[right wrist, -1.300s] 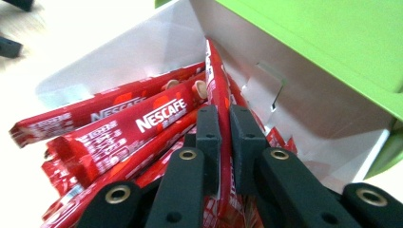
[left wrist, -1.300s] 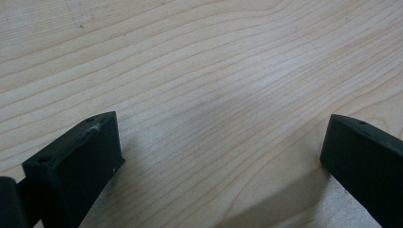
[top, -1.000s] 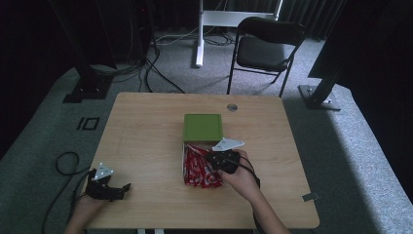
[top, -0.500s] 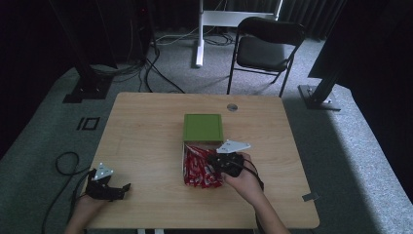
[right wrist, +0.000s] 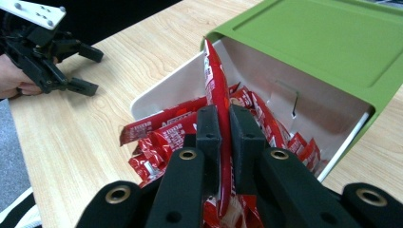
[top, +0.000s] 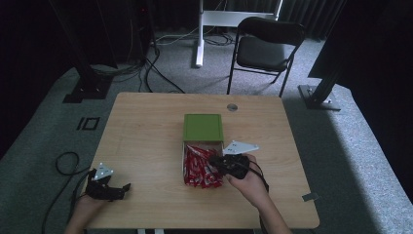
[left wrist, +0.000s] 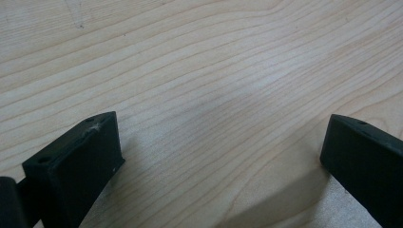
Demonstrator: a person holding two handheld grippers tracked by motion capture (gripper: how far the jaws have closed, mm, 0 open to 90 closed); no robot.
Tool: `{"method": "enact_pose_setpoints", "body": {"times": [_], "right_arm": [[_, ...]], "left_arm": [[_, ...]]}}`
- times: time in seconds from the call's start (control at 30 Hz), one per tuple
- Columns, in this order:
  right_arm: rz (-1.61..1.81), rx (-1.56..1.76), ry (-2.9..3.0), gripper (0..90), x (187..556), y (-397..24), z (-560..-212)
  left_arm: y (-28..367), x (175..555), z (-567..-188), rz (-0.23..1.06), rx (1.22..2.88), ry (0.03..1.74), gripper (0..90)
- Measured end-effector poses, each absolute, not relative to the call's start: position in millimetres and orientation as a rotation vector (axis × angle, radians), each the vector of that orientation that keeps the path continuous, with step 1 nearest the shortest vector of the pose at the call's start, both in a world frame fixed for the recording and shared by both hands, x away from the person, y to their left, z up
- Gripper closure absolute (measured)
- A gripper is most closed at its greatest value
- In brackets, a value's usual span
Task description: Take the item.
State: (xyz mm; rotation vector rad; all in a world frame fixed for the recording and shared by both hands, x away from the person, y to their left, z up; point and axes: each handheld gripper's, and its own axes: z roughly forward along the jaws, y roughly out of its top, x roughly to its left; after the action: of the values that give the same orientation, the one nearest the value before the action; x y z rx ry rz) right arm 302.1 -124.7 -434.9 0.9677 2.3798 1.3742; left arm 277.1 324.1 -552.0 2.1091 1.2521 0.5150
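Sachet lifted from box; extraction under way.
One red sachet point(right wrist: 216, 90) is clamped between the right gripper point(right wrist: 225, 124) jaws and has risen slightly above the pile in the white box point(right wrist: 167, 85), beside its green lid point(right wrist: 323, 42). Left gripper point(top: 103, 184), well left of the box, rests open and unmoved.

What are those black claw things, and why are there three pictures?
A person sits at a wooden table holding a squeezing tool in each hand. One picture looks down from above; the others come from little cameras riding on each tool. The right gripper has its fingers shut on one red packet, pulled up from a white box with a green lid full of red packets. The left gripper rests near the table's corner, fingers wide open, holding nothing.
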Motion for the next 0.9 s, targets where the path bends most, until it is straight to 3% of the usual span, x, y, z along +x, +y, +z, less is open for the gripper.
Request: {"method": "enact_pose_setpoints", "body": {"times": [0.9], "right_arm": [[1.465,1.065,2.122,83.5,315.7,-144.0,-416.4]], "left_arm": [[324.0,277.1,-552.1,0.515,2.108,1.253,0.7]]}}
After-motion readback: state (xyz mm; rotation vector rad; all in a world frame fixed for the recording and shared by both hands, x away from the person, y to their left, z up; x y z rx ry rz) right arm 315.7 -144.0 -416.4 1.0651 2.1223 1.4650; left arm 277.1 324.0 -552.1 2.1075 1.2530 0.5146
